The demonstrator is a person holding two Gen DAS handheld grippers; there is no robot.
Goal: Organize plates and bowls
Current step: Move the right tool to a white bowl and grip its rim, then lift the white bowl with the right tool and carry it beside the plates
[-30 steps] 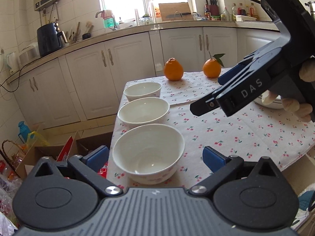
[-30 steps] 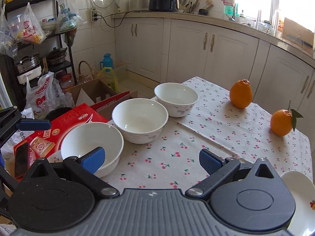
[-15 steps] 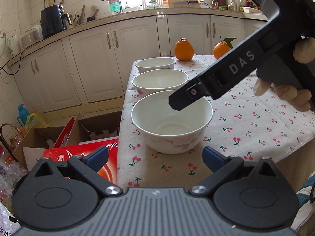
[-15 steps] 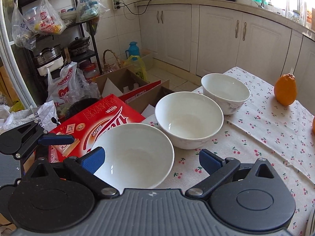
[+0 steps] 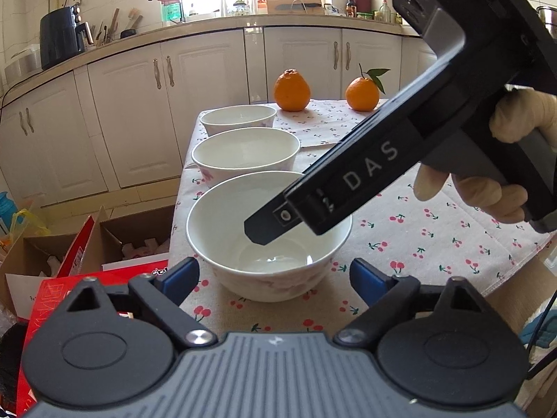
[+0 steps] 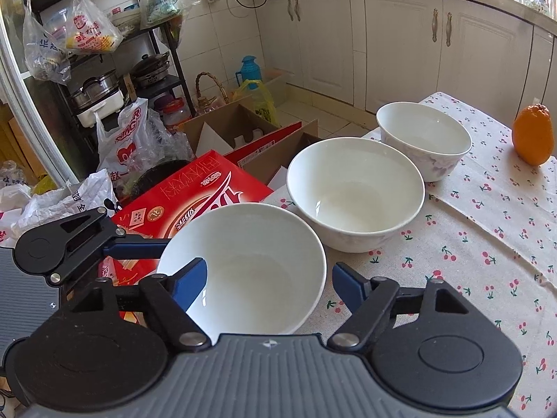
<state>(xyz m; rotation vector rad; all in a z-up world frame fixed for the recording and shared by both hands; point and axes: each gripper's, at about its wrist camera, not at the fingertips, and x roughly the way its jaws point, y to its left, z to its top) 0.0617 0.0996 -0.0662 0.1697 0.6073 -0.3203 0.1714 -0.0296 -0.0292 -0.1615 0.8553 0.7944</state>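
Three white bowls stand in a row along the table [image 6: 487, 244] edge, the nearest bowl [image 5: 268, 244] at its corner. Both grippers, right gripper [image 6: 269, 278] and left gripper [image 5: 275, 275], have been closing around the nearest bowl, pads not yet pressing.

White capitals "DAS" stand on the side of the black right gripper [image 5: 275, 224], over the near bowl [image 5: 269, 240]. The print on the red box [image 6: 195, 195] at left and the far hanging bags [image 6: 92, 29] is too unclear to read.
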